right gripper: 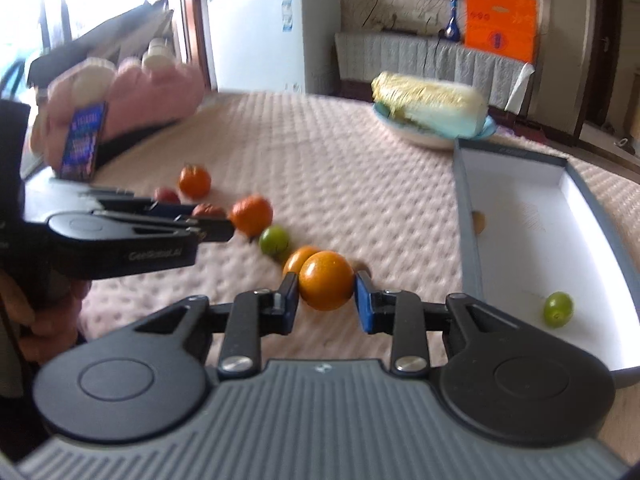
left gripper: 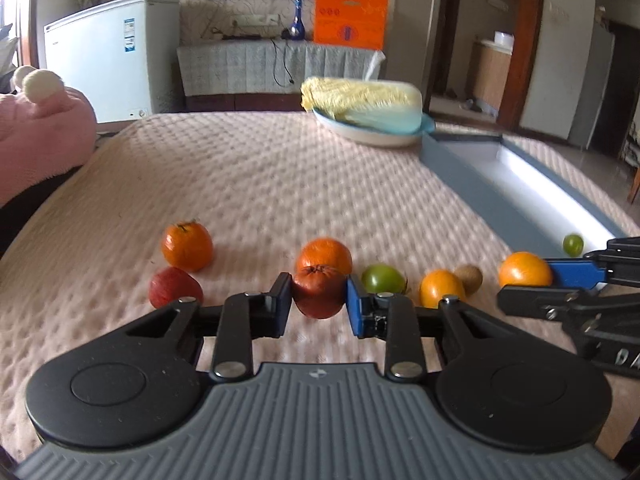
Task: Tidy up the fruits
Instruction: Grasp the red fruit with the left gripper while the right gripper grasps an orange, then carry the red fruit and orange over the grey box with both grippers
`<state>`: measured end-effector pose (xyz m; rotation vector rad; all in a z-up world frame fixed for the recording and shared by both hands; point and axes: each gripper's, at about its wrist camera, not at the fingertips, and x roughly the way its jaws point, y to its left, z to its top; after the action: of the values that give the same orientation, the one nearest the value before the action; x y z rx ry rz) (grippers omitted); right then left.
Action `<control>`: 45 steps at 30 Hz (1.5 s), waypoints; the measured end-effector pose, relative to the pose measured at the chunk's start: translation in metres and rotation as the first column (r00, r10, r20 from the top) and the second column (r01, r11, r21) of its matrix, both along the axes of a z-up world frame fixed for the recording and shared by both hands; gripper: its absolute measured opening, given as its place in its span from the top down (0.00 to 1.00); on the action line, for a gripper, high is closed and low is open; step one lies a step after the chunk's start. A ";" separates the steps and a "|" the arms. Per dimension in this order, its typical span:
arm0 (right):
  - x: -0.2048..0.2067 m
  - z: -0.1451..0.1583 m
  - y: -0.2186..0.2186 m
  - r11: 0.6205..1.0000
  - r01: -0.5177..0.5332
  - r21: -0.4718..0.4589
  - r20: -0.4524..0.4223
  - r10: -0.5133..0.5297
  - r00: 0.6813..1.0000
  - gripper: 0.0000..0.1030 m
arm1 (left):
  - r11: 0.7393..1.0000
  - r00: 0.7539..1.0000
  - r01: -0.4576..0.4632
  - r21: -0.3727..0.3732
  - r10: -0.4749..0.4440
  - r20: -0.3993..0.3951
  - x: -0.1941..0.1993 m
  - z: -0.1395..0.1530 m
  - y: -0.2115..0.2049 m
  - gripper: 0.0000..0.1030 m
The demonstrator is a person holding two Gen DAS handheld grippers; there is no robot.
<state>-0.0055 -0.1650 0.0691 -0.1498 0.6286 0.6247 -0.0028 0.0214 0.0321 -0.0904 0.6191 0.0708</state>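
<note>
Fruit lies in a loose row on the pink quilted cover. My left gripper (left gripper: 319, 296) is shut on a dark red-orange fruit (left gripper: 319, 292), with an orange (left gripper: 325, 255) just behind it. At the left sit a persimmon-like orange fruit (left gripper: 187, 246) and a red apple (left gripper: 175, 286). To the right lie a green fruit (left gripper: 382, 278), an orange (left gripper: 440, 288) and a brown kiwi (left gripper: 469, 278). My right gripper (right gripper: 326, 292) is shut on a yellow-orange fruit (right gripper: 326, 285), lifted slightly above the cover. The grey box (right gripper: 466, 216) holds a green fruit (right gripper: 558, 308).
A bowl (left gripper: 372, 136) with a Chinese cabbage (left gripper: 362, 98) stands at the far side of the cover, next to the box. A pink plush (left gripper: 36, 140) lies at the left edge. A hand (right gripper: 48, 320) holds the left gripper's handle.
</note>
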 end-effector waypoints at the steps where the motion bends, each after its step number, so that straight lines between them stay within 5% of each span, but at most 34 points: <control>1: 0.000 0.003 -0.004 1.000 0.007 0.018 0.003 -0.007 1.000 0.68 | 1.000 1.000 -0.001 -0.002 0.002 0.004 -0.001 0.002 0.000 0.67; 45: 0.008 0.025 -0.090 0.966 0.202 0.164 0.027 -0.209 0.978 0.68 | 0.978 0.976 0.211 -0.004 -0.210 0.056 0.045 0.034 -0.118 0.67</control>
<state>0.0027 -0.2549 0.0941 0.0517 0.5405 0.4673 0.0422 -0.0967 0.0659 -0.0359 0.5702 -0.1397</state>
